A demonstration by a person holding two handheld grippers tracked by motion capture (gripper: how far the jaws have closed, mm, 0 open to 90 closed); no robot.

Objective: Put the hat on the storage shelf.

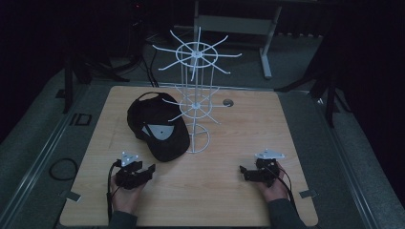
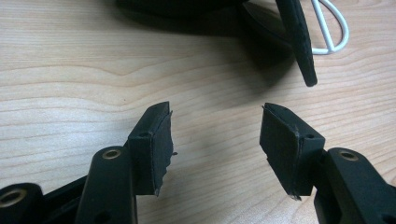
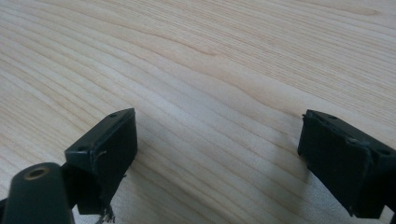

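Observation:
A black cap (image 1: 157, 126) lies upside down on the wooden table (image 1: 239, 138), left of a white wire rack (image 1: 196, 95) with hooked arms. My left gripper (image 1: 152, 169) rests low on the table just in front of the cap, open with nothing between its jaws. In the left gripper view the left gripper (image 2: 215, 135) faces bare wood, and the cap's brim (image 2: 299, 42) and the rack's base ring (image 2: 334, 28) show ahead at the top right. My right gripper (image 1: 242, 171) sits at the front right, open and empty; in the right gripper view the right gripper (image 3: 217, 140) has plain wood between its jaws.
A small round cable hole (image 1: 228, 102) is at the table's back right of the rack. Dark floor and a desk frame (image 1: 265, 43) lie beyond the far edge. A cable loop (image 1: 62, 168) lies on the floor at the left.

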